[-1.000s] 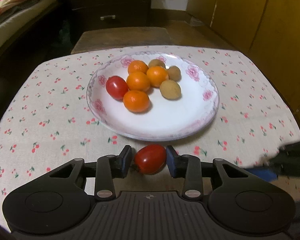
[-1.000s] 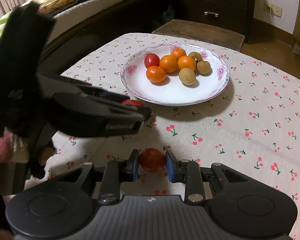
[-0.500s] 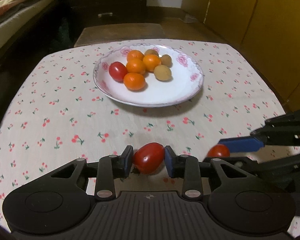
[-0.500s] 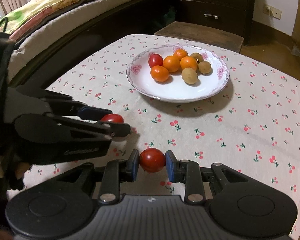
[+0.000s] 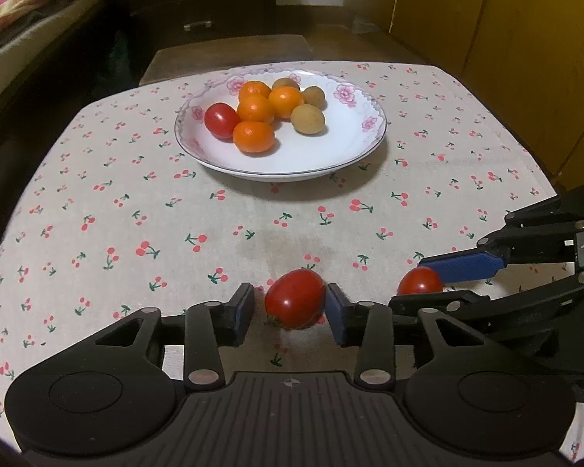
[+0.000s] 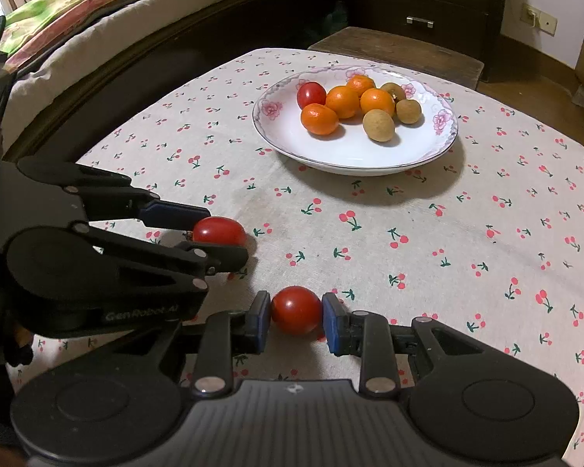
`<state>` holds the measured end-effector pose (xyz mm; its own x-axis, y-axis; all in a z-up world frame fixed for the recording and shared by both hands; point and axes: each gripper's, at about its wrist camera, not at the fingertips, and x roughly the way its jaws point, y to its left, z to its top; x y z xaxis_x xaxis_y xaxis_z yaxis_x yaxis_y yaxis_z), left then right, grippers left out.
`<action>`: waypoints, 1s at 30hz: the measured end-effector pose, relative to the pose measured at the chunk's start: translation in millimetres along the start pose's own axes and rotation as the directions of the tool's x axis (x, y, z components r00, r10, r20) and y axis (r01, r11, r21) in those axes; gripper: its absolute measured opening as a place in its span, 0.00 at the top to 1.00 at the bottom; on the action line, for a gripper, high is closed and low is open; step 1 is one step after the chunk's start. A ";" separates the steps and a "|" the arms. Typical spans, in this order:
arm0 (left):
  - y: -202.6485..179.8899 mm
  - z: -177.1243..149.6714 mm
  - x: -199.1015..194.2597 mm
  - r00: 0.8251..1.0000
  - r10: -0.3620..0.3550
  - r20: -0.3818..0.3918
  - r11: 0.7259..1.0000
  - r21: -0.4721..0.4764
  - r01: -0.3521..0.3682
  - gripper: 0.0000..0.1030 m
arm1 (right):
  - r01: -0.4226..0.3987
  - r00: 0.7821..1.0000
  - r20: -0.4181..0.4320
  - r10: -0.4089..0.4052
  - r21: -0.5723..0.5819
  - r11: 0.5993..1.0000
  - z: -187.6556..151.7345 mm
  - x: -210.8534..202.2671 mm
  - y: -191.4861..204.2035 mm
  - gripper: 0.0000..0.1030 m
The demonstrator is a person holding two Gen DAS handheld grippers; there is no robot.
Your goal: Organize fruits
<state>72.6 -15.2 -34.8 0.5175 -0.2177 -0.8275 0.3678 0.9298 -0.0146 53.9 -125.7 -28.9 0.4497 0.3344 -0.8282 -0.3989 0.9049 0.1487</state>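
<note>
Cherry-print cloth (image 5: 97, 210) covers the table where both tomatoes sit. An oblong red tomato (image 5: 295, 299) lies between the left gripper (image 5: 290, 311)'s jaws, a gap showing at the left pad: released, I judge. The right gripper (image 6: 296, 317) pinches a round red tomato (image 6: 296, 310) just beside it. Best withdraw straight back, without nudging either; the white floral plate (image 5: 366, 144) holds the rest.

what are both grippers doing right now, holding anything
Left gripper: open, its fingers apart around an oval tomato on the tablecloth.
Right gripper: closed on a round tomato.
</note>
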 end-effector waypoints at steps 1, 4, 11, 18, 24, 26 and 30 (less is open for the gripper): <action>0.3 0.1 0.3 1.000 0.001 0.000 1.000 -0.001 -0.001 0.49 | 0.001 1.000 -0.001 -0.001 0.000 1.000 -0.1 -0.4 0.3 0.71; -0.5 0.1 0.7 1.000 0.000 0.001 1.000 0.000 0.000 0.48 | 0.003 1.000 -0.007 -0.002 0.005 1.000 -0.9 -1.6 0.2 0.70; -3.6 -1.4 -0.7 1.000 -0.001 -0.005 1.000 0.016 0.001 0.51 | 0.015 1.000 -0.003 -0.015 -0.003 1.000 -4.8 -3.2 2.4 0.70; -9.6 -1.6 -4.1 1.000 -0.003 -0.013 1.000 0.030 0.003 0.64 | 0.029 1.000 -0.004 -0.029 -0.023 0.999 -3.2 -3.4 5.7 0.72; -5.4 -1.3 -5.0 1.000 -0.007 -0.016 1.000 0.011 0.007 0.64 | -0.028 0.999 -0.015 0.028 0.031 0.999 -2.7 -5.4 -1.8 0.65; -3.9 -1.7 -4.9 1.000 -0.012 -0.015 1.000 0.005 0.012 0.64 | -0.022 1.000 0.005 0.022 0.044 0.999 -0.4 -6.8 -5.4 0.61; 2.2 -1.8 -5.0 1.000 -0.020 -0.015 1.000 -0.010 0.020 0.64 | -0.014 1.000 0.020 0.013 0.059 0.998 4.8 -2.5 -9.5 0.59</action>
<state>69.5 -11.5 -31.7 0.4985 -0.2315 -0.8354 0.3702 0.9283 -0.0363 60.4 -133.8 -25.7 0.4603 0.3508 -0.8155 -0.3573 0.9141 0.1916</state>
